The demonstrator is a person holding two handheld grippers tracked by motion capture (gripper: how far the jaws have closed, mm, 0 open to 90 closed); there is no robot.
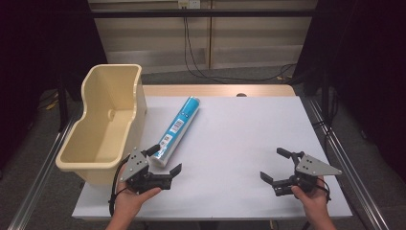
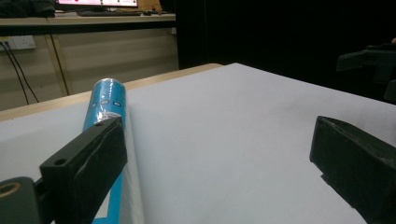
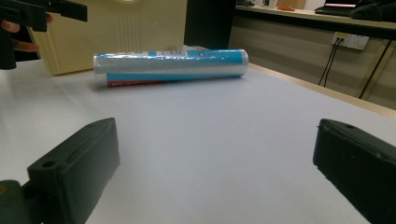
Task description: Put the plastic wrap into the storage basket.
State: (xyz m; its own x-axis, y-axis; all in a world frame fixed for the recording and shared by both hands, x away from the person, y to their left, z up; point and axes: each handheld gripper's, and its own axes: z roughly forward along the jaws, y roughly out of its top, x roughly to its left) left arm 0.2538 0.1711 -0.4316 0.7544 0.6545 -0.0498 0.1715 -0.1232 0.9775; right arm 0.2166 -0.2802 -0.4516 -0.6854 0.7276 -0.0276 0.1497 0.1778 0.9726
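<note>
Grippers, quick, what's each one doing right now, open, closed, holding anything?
Left gripper: open, empty, jaws at the near end of the blue roll.
Right gripper: open, empty, over bare table.

Even overhead light, dark surroundings; near fingers [image 3: 74, 172] softly blurred.

Layout, high view. The roll [image 1: 176, 130] lies on the table [image 1: 239, 139], its long axis running from the near left to the far right. Its near end sits between the spread jaws of the left gripper [image 1: 165, 163], closer to the far jaw. The tub [image 1: 107, 122] stands on the table's left edge, just left of the roll and beyond the left gripper. The right gripper [image 1: 275, 165], jaws parted, rests at the near right, well apart from the roll. In the right gripper view the roll [image 3: 170, 66] lies crosswise ahead of the jaws, the tub [image 3: 116, 32] behind it.
</note>
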